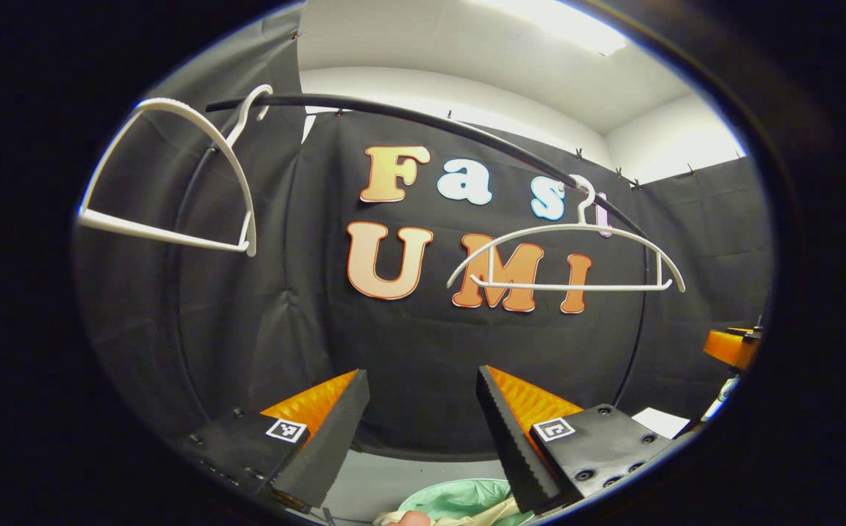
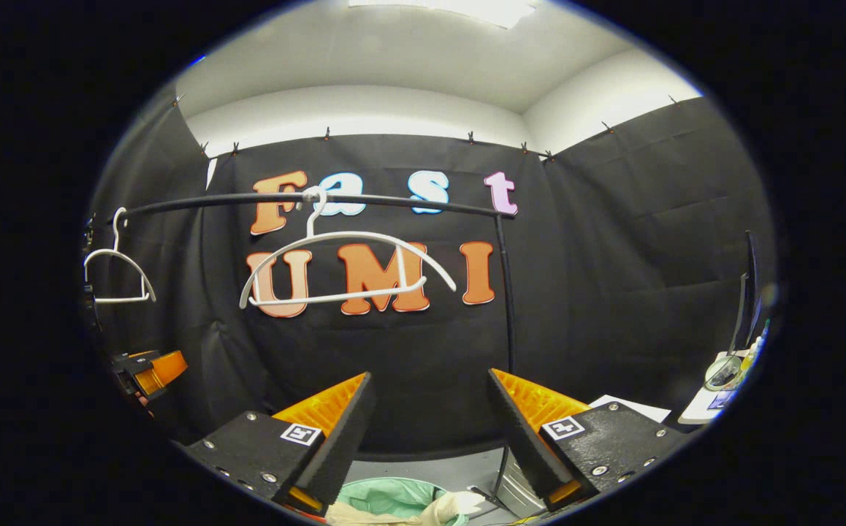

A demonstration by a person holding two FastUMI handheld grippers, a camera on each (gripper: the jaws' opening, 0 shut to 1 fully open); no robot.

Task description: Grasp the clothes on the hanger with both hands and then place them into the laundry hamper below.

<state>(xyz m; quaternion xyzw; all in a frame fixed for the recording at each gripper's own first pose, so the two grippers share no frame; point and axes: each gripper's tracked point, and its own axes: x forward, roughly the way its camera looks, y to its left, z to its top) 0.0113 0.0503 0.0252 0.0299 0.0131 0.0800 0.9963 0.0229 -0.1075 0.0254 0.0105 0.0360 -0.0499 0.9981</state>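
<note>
Your black rail [image 2: 335, 199] carries two bare white hangers: one [image 2: 346, 267] near its middle, another [image 2: 117, 274] at its far end. Below on the grey floor [image 2: 459, 467] stands the green hamper [image 2: 383, 498], pale clothes [image 2: 423, 510] inside.

We see the left gripper [image 1: 423, 431] and the right gripper [image 2: 430, 431] built alike — wedge fingers with saw-toothed inner faces, each on a black block studded with screws and carrying a small square black-and-white marker.

Hangers [image 1: 568, 252] bare; left hand-held gripper [image 1: 423, 431] agape; hamper [image 1: 459, 500] perhaps below.
</note>
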